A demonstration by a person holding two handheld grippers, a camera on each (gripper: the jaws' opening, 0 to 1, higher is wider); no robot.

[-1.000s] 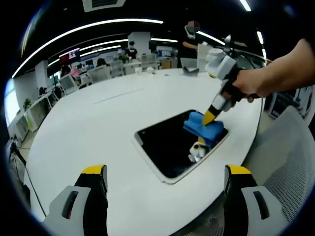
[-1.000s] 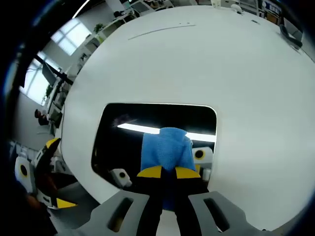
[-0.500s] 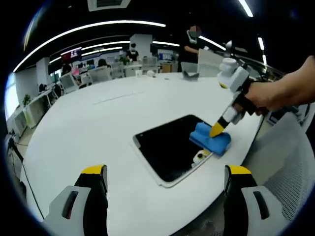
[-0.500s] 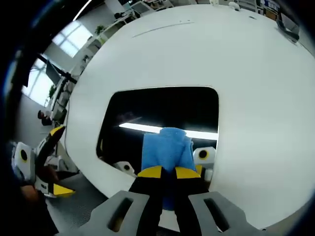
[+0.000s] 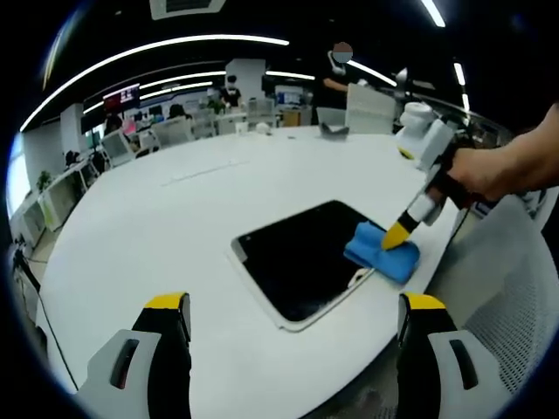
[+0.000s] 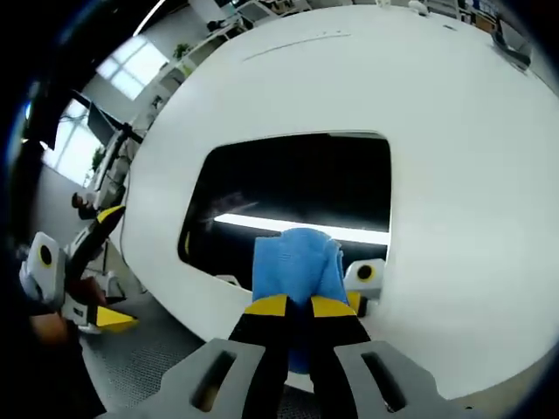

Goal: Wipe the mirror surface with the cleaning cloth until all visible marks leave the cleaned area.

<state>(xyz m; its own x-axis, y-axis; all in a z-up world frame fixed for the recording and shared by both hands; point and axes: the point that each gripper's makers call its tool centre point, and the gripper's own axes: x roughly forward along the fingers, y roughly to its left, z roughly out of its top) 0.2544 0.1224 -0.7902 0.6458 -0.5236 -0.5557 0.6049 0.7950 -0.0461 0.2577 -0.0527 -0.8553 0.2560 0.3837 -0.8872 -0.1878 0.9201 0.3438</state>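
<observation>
A dark rectangular mirror [image 5: 301,257] [image 6: 297,196] with rounded corners lies flat on the white round table [image 5: 175,227]. My right gripper [image 6: 299,306] [image 5: 400,234] is shut on a folded blue cloth [image 6: 295,266] [image 5: 381,251], which rests on the mirror's edge nearest the table rim. A person's hand [image 5: 498,170] holds that gripper. My left gripper [image 5: 293,305] hangs open over the table's near side, well short of the mirror, with nothing between its yellow-tipped fingers [image 5: 166,307]. It also appears at the left [image 6: 65,279].
Ceiling lights reflect as a bright strip in the mirror [image 6: 262,227]. A grey mesh chair [image 5: 507,305] stands at the table's right. Desks, chairs and people [image 5: 231,92] fill the office beyond the far edge.
My right gripper has dragged the blue cloth across the mirror toward the table rim, so the cloth now sits at the mirror's edge. The left gripper has stayed open and still.
</observation>
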